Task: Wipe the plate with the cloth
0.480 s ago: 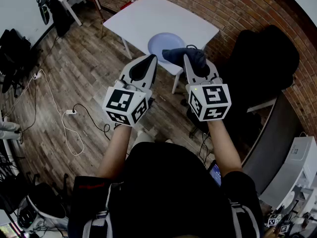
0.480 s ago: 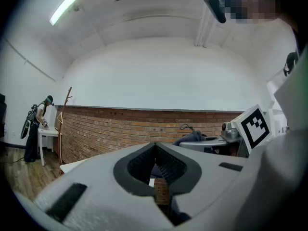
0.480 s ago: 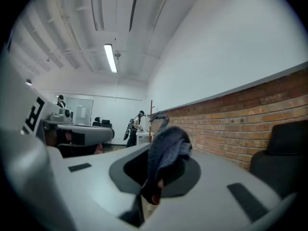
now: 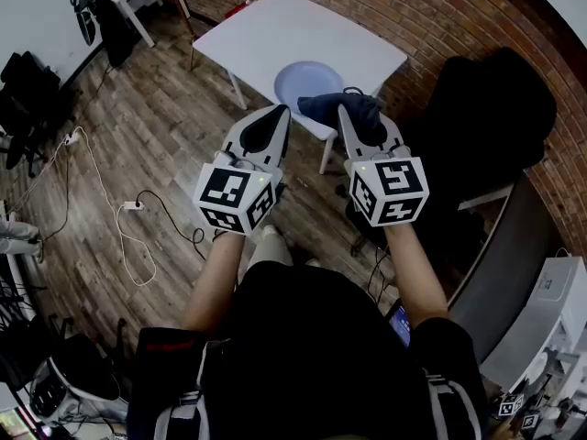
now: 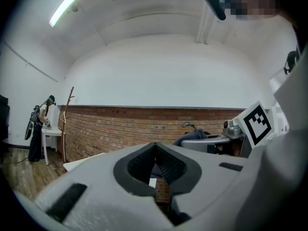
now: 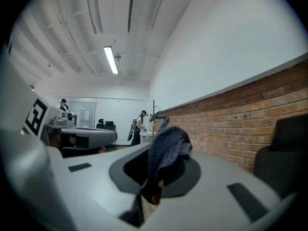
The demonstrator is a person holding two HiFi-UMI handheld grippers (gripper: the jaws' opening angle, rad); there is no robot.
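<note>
Two tools are up side by side over the wooden floor (image 4: 138, 136), just short of the near corner of the white worktop (image 4: 275, 21). The left tool (image 4: 281, 110) has its jaws together at the tips with nothing between them; the left gripper view (image 5: 155, 159) shows the ribbed pads (image 5: 169, 166) meeting. The right tool (image 4: 347, 108) is clamped on the dark blue-grey cloth (image 4: 332, 106), and the right gripper view (image 6: 158, 170) shows the cloth (image 6: 168, 146) bunched between the jaws and standing up past them. One pale blue plate (image 4: 295, 81) lies flat on the worktop, close to its near right edge and not far from the near corner. From above, the cloth overlaps the plate's near rim; whether it touches cannot be told. The two tools are near each other but apart, the left one off the plate's near left side. A broad stretch of white worktop runs from the plate to the far corner and the left edge. The right edge lies near the brick wall (image 4: 440, 7), and a black chair (image 4: 491, 108) sits just right of the right tool. At left, open floor carries a white cable (image 4: 101, 195), well apart from the worktop legs.
</note>
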